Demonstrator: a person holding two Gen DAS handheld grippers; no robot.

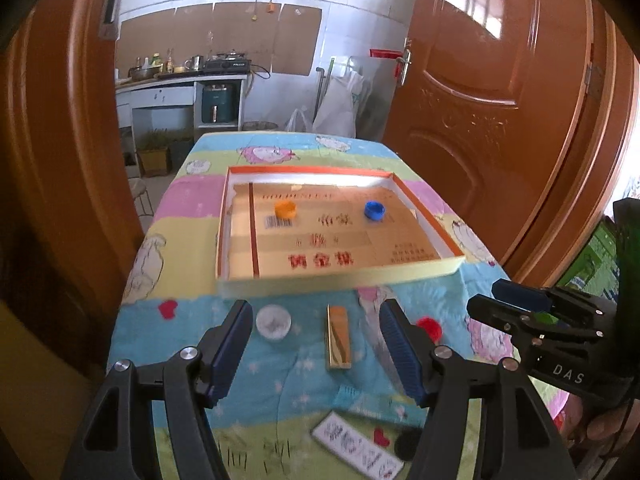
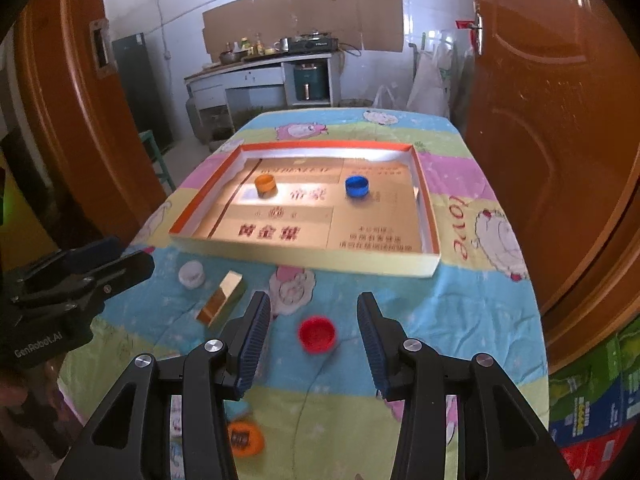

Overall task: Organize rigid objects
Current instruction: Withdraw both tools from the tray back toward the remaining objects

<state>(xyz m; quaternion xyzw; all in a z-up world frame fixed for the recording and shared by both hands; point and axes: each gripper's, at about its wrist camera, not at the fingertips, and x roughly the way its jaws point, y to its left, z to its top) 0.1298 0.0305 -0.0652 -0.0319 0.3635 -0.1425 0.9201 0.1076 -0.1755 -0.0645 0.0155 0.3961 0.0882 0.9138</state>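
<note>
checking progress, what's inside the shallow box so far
Inside the shallow box sit an orange cap and a blue cap, apart, on a printed gold sheet. The near wall hides a strip of floor.

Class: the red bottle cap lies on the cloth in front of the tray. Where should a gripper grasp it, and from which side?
Grip the red cap across its round rim, descending from above. It lies open side up, already between the open right gripper fingers.
</note>
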